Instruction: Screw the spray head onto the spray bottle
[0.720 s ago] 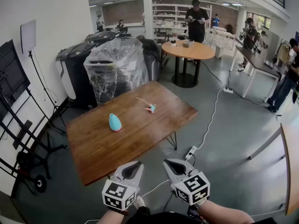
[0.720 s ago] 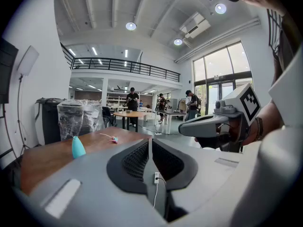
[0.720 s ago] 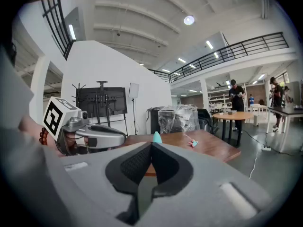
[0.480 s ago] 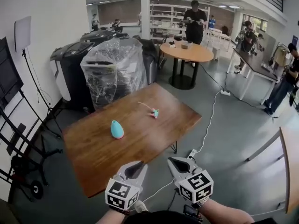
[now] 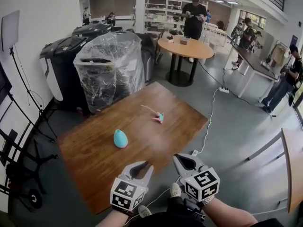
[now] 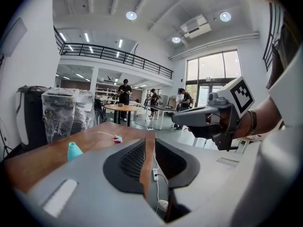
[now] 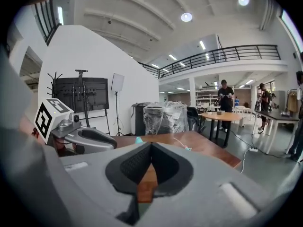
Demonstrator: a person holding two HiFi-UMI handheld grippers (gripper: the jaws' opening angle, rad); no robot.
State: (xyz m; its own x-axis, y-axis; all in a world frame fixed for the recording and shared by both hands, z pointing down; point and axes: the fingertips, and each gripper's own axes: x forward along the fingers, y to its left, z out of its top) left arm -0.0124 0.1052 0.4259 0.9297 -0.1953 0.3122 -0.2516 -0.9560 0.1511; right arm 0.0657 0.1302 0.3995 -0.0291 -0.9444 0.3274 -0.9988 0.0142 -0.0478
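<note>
A small teal spray bottle (image 5: 120,138) stands upright on the wooden table (image 5: 94,155), left of the middle. It also shows as the teal bottle (image 6: 73,151) in the left gripper view and the bottle (image 7: 138,139) in the right gripper view. The pink and teal spray head (image 5: 158,117) lies on its side farther back, with its thin tube trailing left. Both grippers hover off the table's near corner, well short of both objects. My left gripper (image 5: 141,167) has its jaws a narrow slit apart, with nothing between them. My right gripper (image 5: 180,159) is shut and empty.
Plastic-wrapped bins (image 5: 111,60) and a dark bin (image 5: 64,60) stand behind the table. A round table (image 5: 184,48) with people near it is farther back. A power strip (image 5: 194,152) and white cable lie on the floor at the right. A stand's legs (image 5: 19,174) are at the left.
The table has come lower and nearer in the head view. The bottle and spray head have not moved on it. Both grippers remain side by side near the bottom edge.
</note>
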